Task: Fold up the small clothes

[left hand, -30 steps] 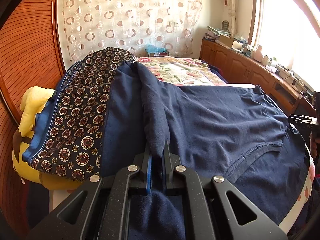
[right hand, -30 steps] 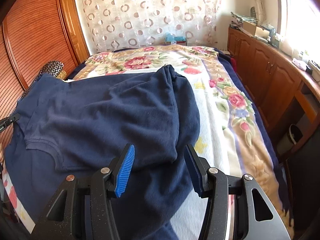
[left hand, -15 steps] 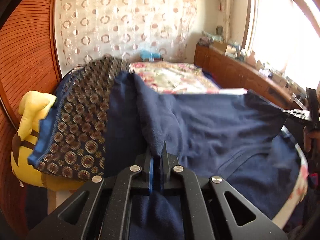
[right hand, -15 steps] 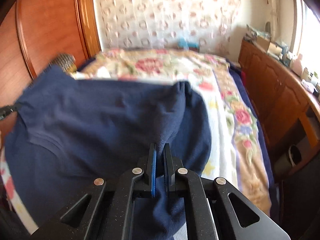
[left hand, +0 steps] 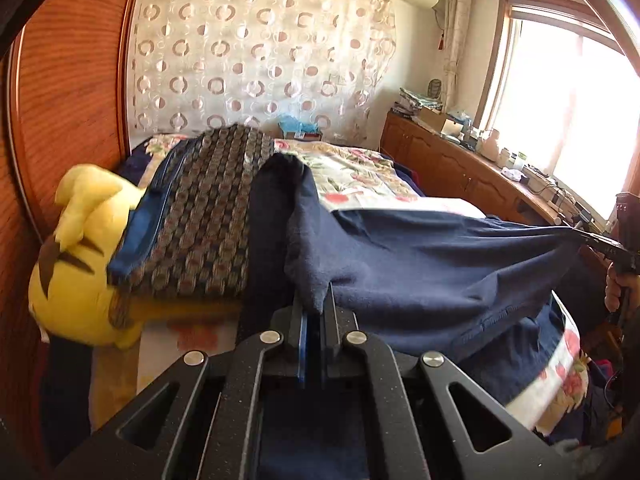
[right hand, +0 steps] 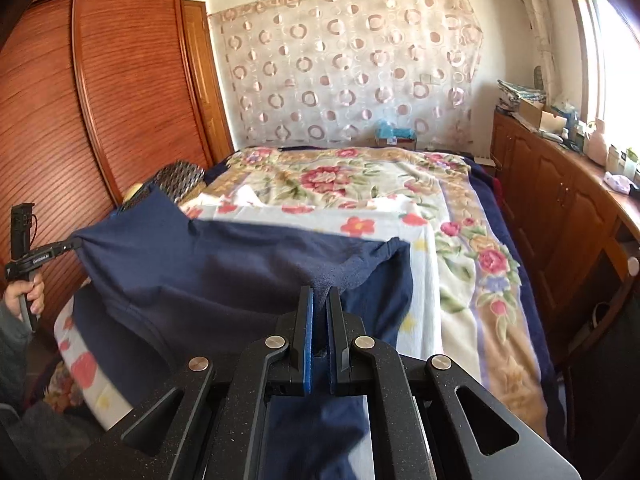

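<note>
A navy blue shirt (left hand: 420, 264) is held up above the bed, stretched between both grippers. My left gripper (left hand: 318, 308) is shut on one corner of it; it also shows at the left of the right wrist view (right hand: 76, 245). My right gripper (right hand: 320, 294) is shut on the opposite corner of the shirt (right hand: 224, 276); it shows at the right of the left wrist view (left hand: 576, 233). The shirt's lower part hangs down onto the bed edge.
A floral blanket (right hand: 360, 188) covers the bed. A patterned pillow (left hand: 212, 208) and a yellow plush toy (left hand: 76, 264) lie at the left. A wooden wardrobe (right hand: 100, 100) stands left; a wooden cabinet (right hand: 560, 208) with clutter runs along the right under the window.
My right gripper closed on the shirt's corner. Both grippers then lifted, raising the shirt off the bed and pulling it taut between them.
</note>
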`<state>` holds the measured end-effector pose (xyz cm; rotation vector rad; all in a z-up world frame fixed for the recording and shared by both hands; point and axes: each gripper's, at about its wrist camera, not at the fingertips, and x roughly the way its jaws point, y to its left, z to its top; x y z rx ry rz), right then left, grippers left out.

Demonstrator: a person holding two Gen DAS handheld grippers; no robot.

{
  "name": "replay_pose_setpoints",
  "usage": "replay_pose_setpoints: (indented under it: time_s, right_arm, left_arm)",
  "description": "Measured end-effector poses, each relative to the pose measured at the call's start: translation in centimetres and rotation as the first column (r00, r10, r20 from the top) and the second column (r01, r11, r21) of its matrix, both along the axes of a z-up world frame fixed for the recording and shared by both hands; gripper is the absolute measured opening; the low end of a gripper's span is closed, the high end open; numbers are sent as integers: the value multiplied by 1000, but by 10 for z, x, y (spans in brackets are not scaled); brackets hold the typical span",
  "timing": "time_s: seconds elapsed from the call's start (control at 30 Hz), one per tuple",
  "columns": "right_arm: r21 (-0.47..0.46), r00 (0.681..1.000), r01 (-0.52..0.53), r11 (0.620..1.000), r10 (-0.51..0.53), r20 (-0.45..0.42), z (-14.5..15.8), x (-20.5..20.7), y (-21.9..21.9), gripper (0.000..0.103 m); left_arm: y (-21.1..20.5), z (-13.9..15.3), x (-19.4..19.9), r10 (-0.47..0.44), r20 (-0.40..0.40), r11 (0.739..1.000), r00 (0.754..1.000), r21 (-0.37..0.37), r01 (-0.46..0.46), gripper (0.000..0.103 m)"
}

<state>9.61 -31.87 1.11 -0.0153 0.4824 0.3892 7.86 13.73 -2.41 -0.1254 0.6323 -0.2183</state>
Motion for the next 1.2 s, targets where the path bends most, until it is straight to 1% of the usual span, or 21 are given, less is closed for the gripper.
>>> replay_pose_setpoints:
  time_s: [0.2, 0.23, 0.27, 0.33, 0.47, 0.57, 0.6, 0.63, 0.67, 0.73, 0.77, 0.83, 0.9, 0.97, 1.0, 1.03, 1.1, 1.13, 1.2]
  right_arm:
    - [22, 1000, -4, 1000, 4, -13, -7, -30, -16, 5]
    - [25, 1000, -1, 1000, 1, -18, -8, -33, -17, 5]
    - [23, 1000, 2, 1000, -1, -31, -15, -35, -17, 5]
    - [-6, 998, 6, 1000, -6, -67, -27, -41, -15, 5]
    - [-33, 990, 12, 999, -16, -141, -54, -26, -7, 5]
    - [-37, 982, 10, 999, -17, -188, -67, -21, -7, 5]
    - [-42, 980, 8, 999, -16, -197, -66, -19, -5, 5]
    - [-50, 979, 13, 999, -23, -202, -68, -19, -5, 9]
    - [-50, 978, 12, 999, -22, -207, -63, -17, -2, 10]
    - [-49, 980, 13, 999, -23, -199, -59, -17, -5, 12]
    - [-51, 981, 20, 999, -29, -191, -56, -17, -4, 13]
    - [-46, 984, 38, 998, -45, -171, -51, -25, -10, 23]
    - [-55, 986, 61, 997, -69, -154, -52, -33, -16, 25]
    - [-66, 984, 81, 994, -90, -150, -56, -39, -19, 27]
    - [-65, 983, 88, 994, -98, -156, -58, -40, -21, 27]
    - [-67, 982, 90, 994, -100, -162, -60, -42, -22, 27]
    - [-90, 977, 108, 990, -123, -177, -68, -41, -21, 27]
    - [-101, 974, 113, 988, -131, -186, -72, -40, -21, 28]
    - [-101, 972, 111, 989, -130, -198, -77, -39, -19, 27]
  left_arm:
    - [12, -10, -28, 34, -10, 999, 999, -28, -35, 5]
    - [12, -15, -31, 44, -15, 999, 999, -22, -44, 5]
    - [13, -21, -34, 51, -31, 999, 998, -9, -51, 5]
    - [11, -38, -35, 61, -72, 998, 996, 16, -60, 5]
    - [8, -60, -36, 69, -127, 997, 989, 46, -64, 5]
    - [5, -66, -37, 68, -147, 997, 987, 52, -61, 5]
    - [4, -66, -37, 71, -147, 996, 987, 54, -64, 5]
    - [4, -66, -37, 70, -148, 997, 986, 53, -63, 6]
    - [4, -65, -36, 70, -148, 997, 986, 52, -63, 8]
    - [5, -63, -40, 69, -135, 997, 988, 49, -63, 19]
    - [6, -61, -42, 66, -128, 997, 990, 48, -60, 22]
    - [6, -57, -44, 67, -111, 997, 992, 55, -61, 34]
    - [6, -54, -47, 60, -95, 997, 994, 55, -55, 41]
    - [7, -51, -46, 55, -89, 998, 995, 47, -51, 55]
    - [7, -50, -46, 61, -84, 997, 995, 47, -57, 71]
    - [7, -50, -46, 68, -78, 997, 995, 48, -64, 78]
    - [7, -50, -45, 68, -73, 997, 995, 47, -65, 79]
    - [6, -51, -44, 69, -83, 996, 994, 53, -65, 79]
    - [4, -54, -41, 79, -92, 995, 993, 65, -73, 79]
